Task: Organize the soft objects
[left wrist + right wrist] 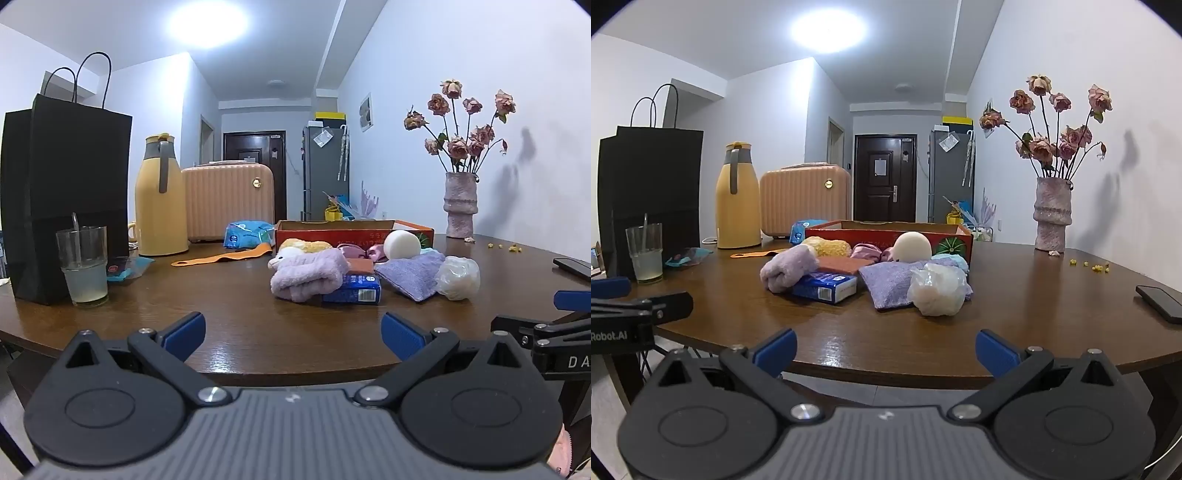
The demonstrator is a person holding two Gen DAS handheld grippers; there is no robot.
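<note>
Ahead of both hand-held grippers, near the middle of the bench (229, 295), lies the pile of soft objects. The left hand-held gripper (293, 332) is spread wide with nothing between its blue pads; the right hand-held gripper (885, 349) stands likewise, wide apart and empty. Both sit at the near bench edge, well apart from the pile.

Nearest the left hand-held gripper is a rolled lilac towel (308, 277), touching a blue packet (351, 290) whose print is too small to read. Nearest the right hand-held gripper is a white mesh puff (936, 290), resting on a purple cloth (886, 282). Behind these, an orange flat item (842, 265) is mostly covered, so its kind cannot be told. A yellow fluffy item (827, 246), pink fabric (866, 252) and a white ball (911, 246) are each partly hidden by the things in front.

Beyond the pile stands a red cardboard box (886, 232); its inside is out of sight from this low angle.

To the left stand a glass (83, 266), a black paper bag (62, 192) and a yellow jug (160, 199). To the right, a vase of dried roses (1052, 214) and a phone (1160, 303), cut off at the frame edge.
</note>
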